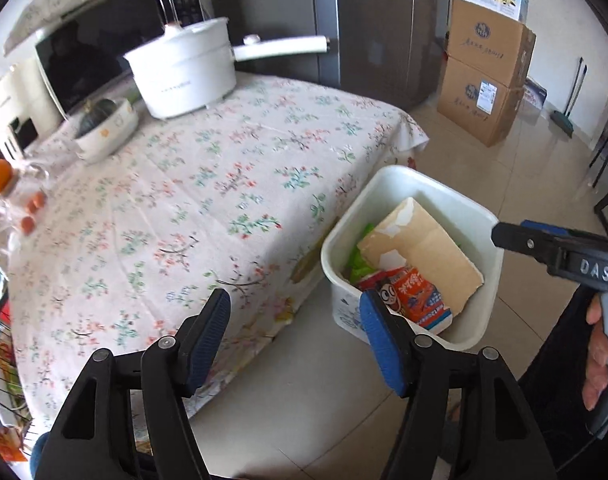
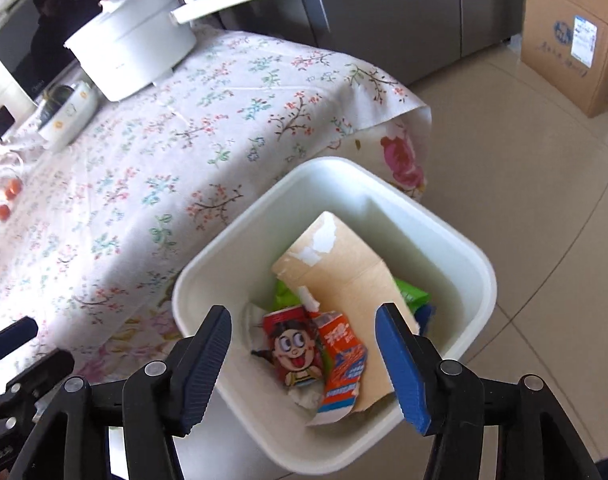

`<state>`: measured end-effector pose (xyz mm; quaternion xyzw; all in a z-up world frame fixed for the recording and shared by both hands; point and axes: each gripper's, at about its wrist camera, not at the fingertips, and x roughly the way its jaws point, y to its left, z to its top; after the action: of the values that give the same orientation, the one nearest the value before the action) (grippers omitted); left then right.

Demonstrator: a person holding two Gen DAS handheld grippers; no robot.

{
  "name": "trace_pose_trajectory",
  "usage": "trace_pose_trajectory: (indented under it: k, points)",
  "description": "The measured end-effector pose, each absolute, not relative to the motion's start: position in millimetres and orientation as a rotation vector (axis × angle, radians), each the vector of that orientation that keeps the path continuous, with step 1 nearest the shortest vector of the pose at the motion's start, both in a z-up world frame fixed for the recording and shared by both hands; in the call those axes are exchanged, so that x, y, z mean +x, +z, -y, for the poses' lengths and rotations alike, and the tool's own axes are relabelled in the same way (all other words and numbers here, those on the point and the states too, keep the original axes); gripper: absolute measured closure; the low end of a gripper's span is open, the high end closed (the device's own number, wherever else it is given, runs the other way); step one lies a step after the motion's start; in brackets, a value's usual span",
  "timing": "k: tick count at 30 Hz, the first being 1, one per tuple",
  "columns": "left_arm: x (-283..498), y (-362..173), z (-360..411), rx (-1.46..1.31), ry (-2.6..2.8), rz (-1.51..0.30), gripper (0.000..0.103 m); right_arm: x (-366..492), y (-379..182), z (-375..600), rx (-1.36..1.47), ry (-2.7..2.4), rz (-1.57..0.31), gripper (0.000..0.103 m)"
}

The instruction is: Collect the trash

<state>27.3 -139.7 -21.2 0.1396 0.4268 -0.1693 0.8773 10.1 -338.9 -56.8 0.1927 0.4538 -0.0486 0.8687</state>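
Right gripper [image 2: 304, 344], fingers spread wide and holding nothing, poised directly above the white waste bin [image 2: 455, 240] on the floor beside the table [image 2: 152, 168]. Left gripper [image 1: 294, 332], equally wide apart and empty, over the table's edge. Collected trash lies in the bin: cardboard sheet [image 2: 355, 272], red cartoon can [image 2: 294, 352], orange carton [image 2: 341, 364]. Judged nearly complete; withdraw upward without clipping the rim.
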Motion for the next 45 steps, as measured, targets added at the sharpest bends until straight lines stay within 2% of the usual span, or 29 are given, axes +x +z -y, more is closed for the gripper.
trace_pose_trajectory:
  k: [2,4,7,13,23,45]
  points:
    - [12,-11,130,0.265,-0.342,-0.850,0.017,-13,-48,325,0.417,-0.079,-0.903,0.033]
    - [-5,-6,123,0.239,-0.352,-0.824,0.014,-30,-45,307,0.418,-0.068,-0.867,0.017]
    - [-21,-9,114,0.212,-0.356,-0.810,0.014,-46,-49,288,0.395,-0.049,-0.849,0.012]
    - [-17,-28,99,0.232,-0.274,-0.828,0.014,-38,-71,267,0.356,-0.006,-0.881,0.011]
    - [-4,-23,71,0.110,-0.204,-0.814,0.014,-37,-55,245,0.249,-0.005,-0.771,0.010]
    - [4,-34,76,0.091,-0.220,-0.869,0.014,-36,-60,251,0.267,0.004,-0.789,0.010]
